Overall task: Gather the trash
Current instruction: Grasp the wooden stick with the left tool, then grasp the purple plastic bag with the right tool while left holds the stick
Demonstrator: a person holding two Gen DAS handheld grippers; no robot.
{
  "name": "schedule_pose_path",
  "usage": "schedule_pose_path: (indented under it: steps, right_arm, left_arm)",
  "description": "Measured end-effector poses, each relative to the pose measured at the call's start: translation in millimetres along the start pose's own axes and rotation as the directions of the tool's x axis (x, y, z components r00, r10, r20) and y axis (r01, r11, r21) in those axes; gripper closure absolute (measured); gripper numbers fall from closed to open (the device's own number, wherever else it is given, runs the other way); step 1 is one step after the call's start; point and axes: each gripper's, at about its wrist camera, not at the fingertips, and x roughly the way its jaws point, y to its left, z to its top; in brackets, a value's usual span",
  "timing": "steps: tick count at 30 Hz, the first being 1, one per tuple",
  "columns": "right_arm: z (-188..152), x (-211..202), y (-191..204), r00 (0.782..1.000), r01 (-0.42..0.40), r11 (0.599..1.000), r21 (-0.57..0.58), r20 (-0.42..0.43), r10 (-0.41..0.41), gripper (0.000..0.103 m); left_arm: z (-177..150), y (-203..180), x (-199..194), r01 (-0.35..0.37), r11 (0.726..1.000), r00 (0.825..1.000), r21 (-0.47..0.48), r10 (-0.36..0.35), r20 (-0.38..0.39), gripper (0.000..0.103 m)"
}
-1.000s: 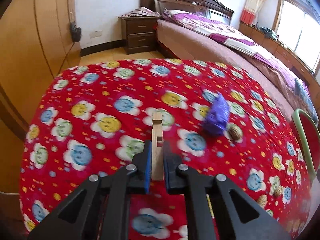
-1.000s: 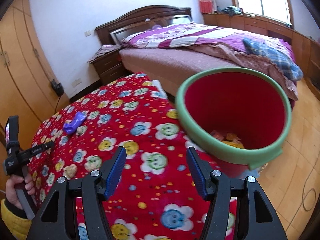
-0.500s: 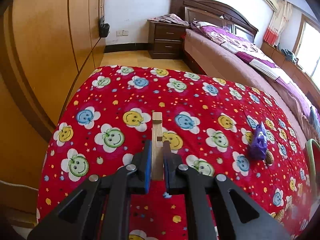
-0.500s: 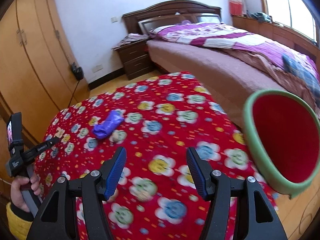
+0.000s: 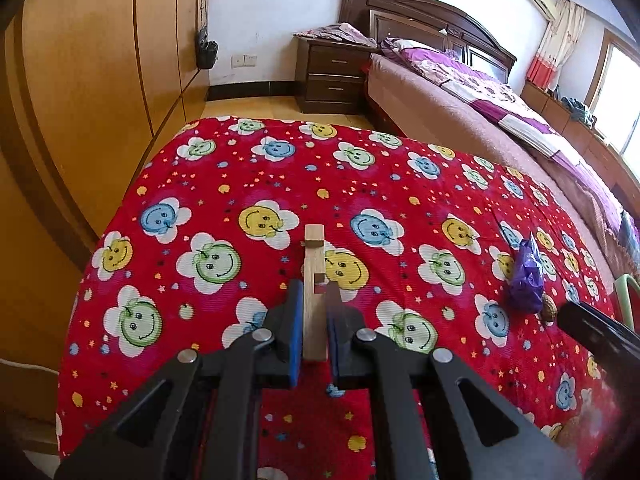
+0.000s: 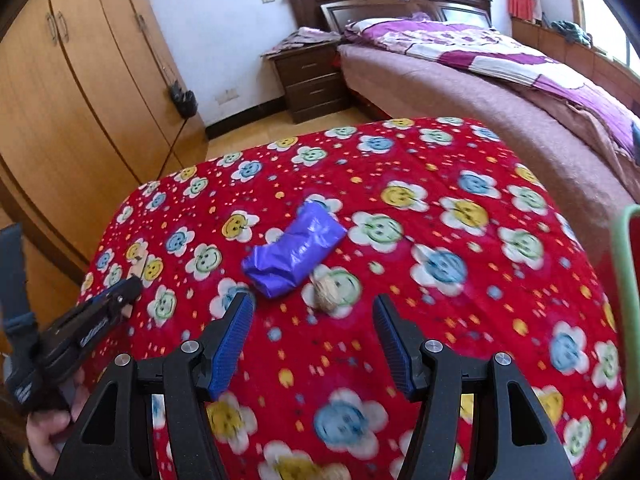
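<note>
Your left gripper (image 5: 314, 320) is clamped on a wooden clip (image 5: 313, 292), pointing at bare red cloth (image 5: 240, 168); the purple wrapper (image 5: 527, 276) lies well off to its right. Your right gripper (image 6: 312, 344) is nearer, jaws about half open w/ nothing in them. Wrapper (image 6: 294, 254) sits just ahead, slightly left of centre, long axis running near-left to far-right. It's crinkly, glossy, soft plastic. A small tan lump (image 6: 326, 290), maybe a nutshell, touches its near end. Green bin rim (image 6: 624, 280) shows at far right.
</note>
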Motion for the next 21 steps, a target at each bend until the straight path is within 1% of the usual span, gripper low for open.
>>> schedule_pose_path:
  steps: [2, 3, 9, 11, 15, 18, 21]
  right_arm:
    - [4.4, 8.0, 3.7, 1.0, -0.004, 1.0, 0.002, -0.002, 0.004, 0.037]
    - [6.4, 11.5, 5.6, 1.0, -0.005, 1.0, 0.003, -0.002, 0.005, 0.034]
    - [14.5, 28.2, 16.7, 1.0, -0.014, 1.0, 0.019, -0.008, 0.014, 0.034]
    - [16.1, 33.6, 20.8, 1.0, 0.007, 1.0, 0.01, -0.016, -0.007, 0.034]
    - [16.6, 45.3, 25.3, 0.996, 0.076, 0.997, -0.019, -0.039, -0.076, 0.034]
    - [16.4, 45.5, 25.8, 0.995, 0.086, 0.996, -0.033, -0.04, -0.087, 0.034]
    - [14.8, 45.9, 31.1, 0.993, 0.109, 0.991, -0.071, -0.04, -0.112, 0.034]
  left_arm:
    - [0.0, 4.0, 0.8, 0.007, 1.0, 1.0, -0.004, -0.007, 0.0, 0.093]
    - [-0.4, 3.9, 0.9, 0.008, 1.0, 1.0, -0.005, -0.008, 0.0, 0.093]
    - [-1.4, 4.5, 1.2, 0.018, 1.0, 1.0, 0.001, -0.018, 0.001, 0.093]
    - [-2.0, 3.1, 0.9, 0.021, 1.0, 1.0, 0.005, -0.021, 0.001, 0.093]
    - [-3.0, 0.3, 0.3, 0.024, 1.0, 1.0, 0.009, -0.024, 0.003, 0.093]
    - [-3.3, -0.1, 0.3, 0.024, 1.0, 1.0, 0.007, -0.024, 0.002, 0.093]
    - [-3.1, 0.1, 0.2, 0.024, 1.0, 1.0, 0.008, -0.024, 0.003, 0.093]
